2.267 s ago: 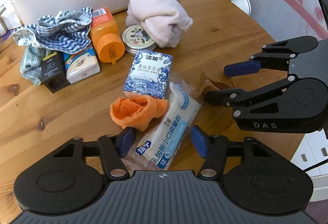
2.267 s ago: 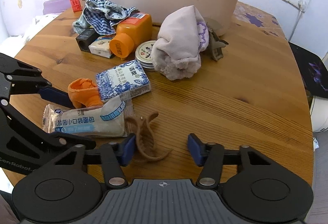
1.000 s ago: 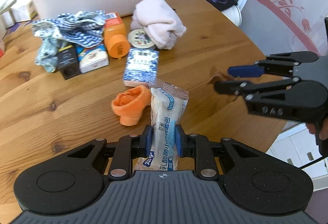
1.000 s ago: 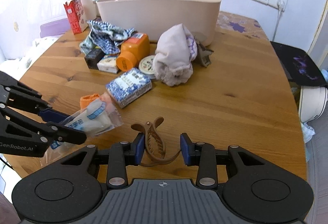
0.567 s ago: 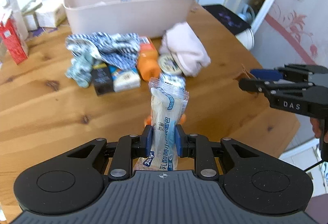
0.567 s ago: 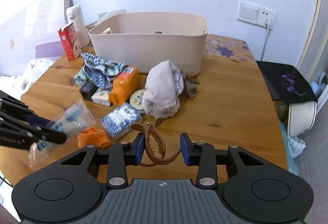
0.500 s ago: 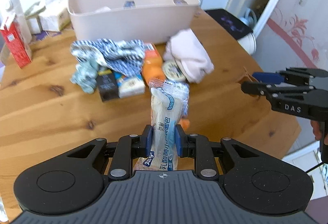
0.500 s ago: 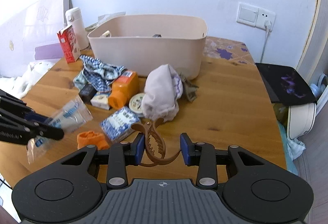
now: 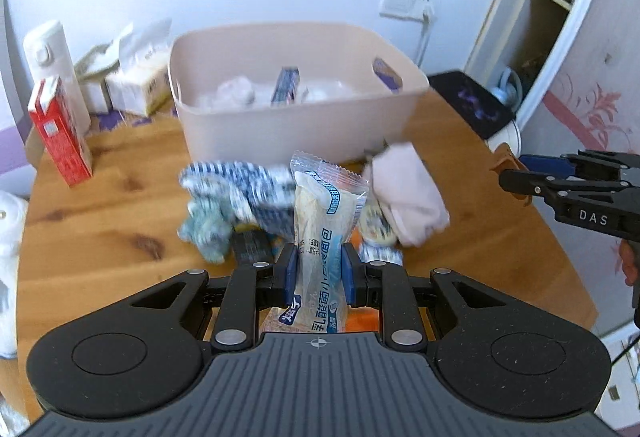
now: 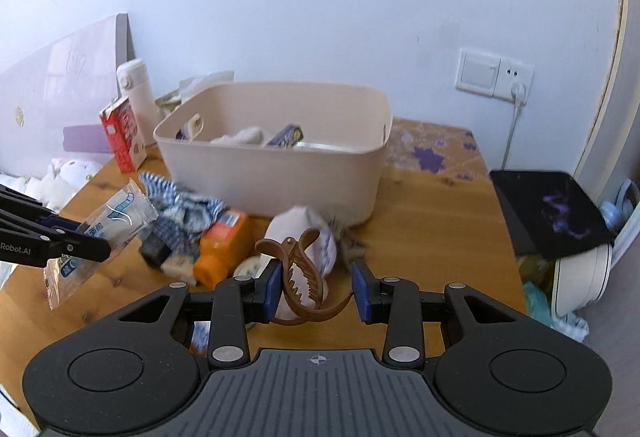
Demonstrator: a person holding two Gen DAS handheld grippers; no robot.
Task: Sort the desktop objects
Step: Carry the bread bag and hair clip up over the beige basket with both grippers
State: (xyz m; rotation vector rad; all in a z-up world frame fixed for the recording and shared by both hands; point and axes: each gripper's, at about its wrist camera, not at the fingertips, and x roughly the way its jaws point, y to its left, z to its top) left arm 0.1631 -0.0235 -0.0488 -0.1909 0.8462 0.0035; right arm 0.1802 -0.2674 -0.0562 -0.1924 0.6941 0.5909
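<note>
My left gripper (image 9: 318, 271) is shut on a clear bread packet (image 9: 322, 233) with blue print, held upright above the table. The same packet (image 10: 108, 221) shows at the left of the right wrist view, pinched by the left gripper (image 10: 86, 243). My right gripper (image 10: 318, 291) is shut on a brown hair claw clip (image 10: 300, 275), lifted off the wood; this gripper (image 9: 516, 173) appears at the right edge of the left wrist view. Ahead of both stands a beige bin (image 9: 296, 125) (image 10: 276, 173) with several items inside.
Below lie a checked cloth (image 9: 240, 193), a pink cloth roll (image 9: 408, 193), an orange bottle (image 10: 220, 249), a round tin (image 10: 248, 269) and a small black box (image 9: 252, 249). A red carton (image 9: 60, 133) and white flask (image 9: 52, 73) stand back left. The round table's edge (image 9: 560, 249) curves at right.
Both grippers closed on their objects, the left on the bread packet and the right on the claw clip, then rose off the table and tilted up toward the beige bin.
</note>
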